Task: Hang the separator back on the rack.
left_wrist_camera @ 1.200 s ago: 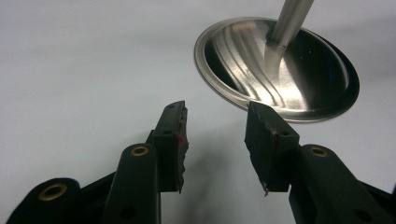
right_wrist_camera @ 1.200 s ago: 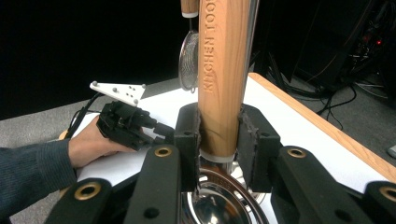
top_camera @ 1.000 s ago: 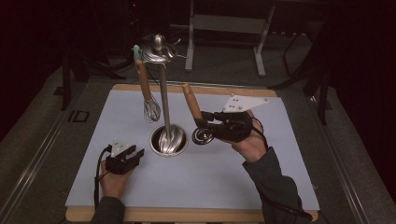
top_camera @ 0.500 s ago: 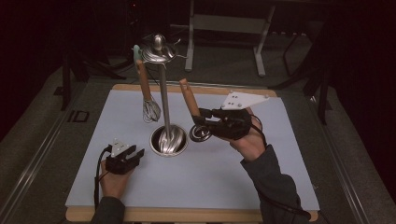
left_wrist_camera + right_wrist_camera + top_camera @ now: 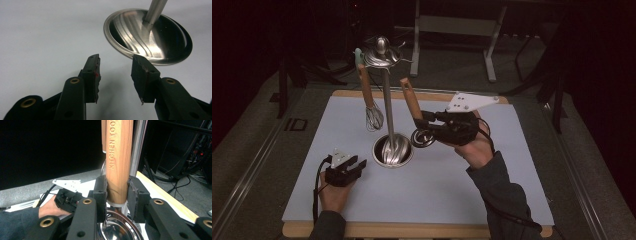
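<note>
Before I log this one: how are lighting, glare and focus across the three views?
High view: dim, grainy, black surroundings, white mat evenly lit. Left gripper view: streaky glare on the steel stand base, claw tips soft. Right gripper view: wooden whisk handle sharp enough to read its engraving, left background black.

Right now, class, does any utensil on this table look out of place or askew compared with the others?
Yes. One whisk hangs straight down from the top of the metal stand. The second whisk is not hung: the right gripper clamps its wooden handle, and it leans tilted beside the stand's pole, wire end low near the round base.
</note>
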